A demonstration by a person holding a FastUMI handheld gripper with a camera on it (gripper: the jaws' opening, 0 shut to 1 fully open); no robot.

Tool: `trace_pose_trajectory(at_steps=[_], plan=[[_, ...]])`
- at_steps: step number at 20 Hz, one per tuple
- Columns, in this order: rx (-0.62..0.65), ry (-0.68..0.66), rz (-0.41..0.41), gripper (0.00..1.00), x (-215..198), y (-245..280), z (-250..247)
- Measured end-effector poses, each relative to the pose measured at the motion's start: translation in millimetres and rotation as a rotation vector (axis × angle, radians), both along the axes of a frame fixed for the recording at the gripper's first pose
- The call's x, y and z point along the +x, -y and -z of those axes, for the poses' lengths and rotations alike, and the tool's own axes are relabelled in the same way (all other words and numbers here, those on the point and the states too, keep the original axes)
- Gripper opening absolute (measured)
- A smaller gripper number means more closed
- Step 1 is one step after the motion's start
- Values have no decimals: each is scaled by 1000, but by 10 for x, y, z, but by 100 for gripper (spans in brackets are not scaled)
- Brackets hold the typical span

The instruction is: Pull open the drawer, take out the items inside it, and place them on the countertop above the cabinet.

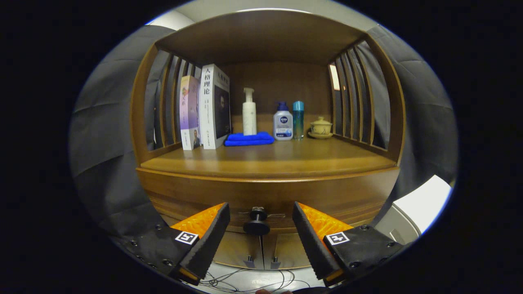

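A brown wooden cabinet stands straight ahead. Its drawer front [269, 196] is closed, just under the countertop [269, 161]. A dark round knob [256, 222] sticks out from the drawer front. My gripper [261, 212] is open, with its two fingers on either side of the knob and a gap left on each side. Neither finger touches the knob. What lies inside the drawer is hidden.
On the countertop stand two books [206, 108] at the left, a folded blue cloth [249, 139], a white pump bottle [249, 112], a blue-capped bottle [282, 122], a teal bottle [298, 119] and a small lidded cup [321, 127]. Slatted side walls and a top board enclose it. Two lower doors [261, 251] sit below; cables [249, 281] lie on the floor.
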State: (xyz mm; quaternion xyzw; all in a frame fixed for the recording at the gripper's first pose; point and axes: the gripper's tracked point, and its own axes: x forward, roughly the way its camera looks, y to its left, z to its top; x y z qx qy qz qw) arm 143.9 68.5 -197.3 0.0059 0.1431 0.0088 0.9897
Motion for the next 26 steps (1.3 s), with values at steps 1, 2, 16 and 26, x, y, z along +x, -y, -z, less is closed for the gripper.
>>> trace_pose_trajectory(at_steps=[1,2,16,26], plan=[[1,-13,3,98,48,-5,83],[2,-24,4,98,82,-13,163],[-28,-61,16,48,245,-92,507],[-25,-14,-11,22,257,-78,508]])
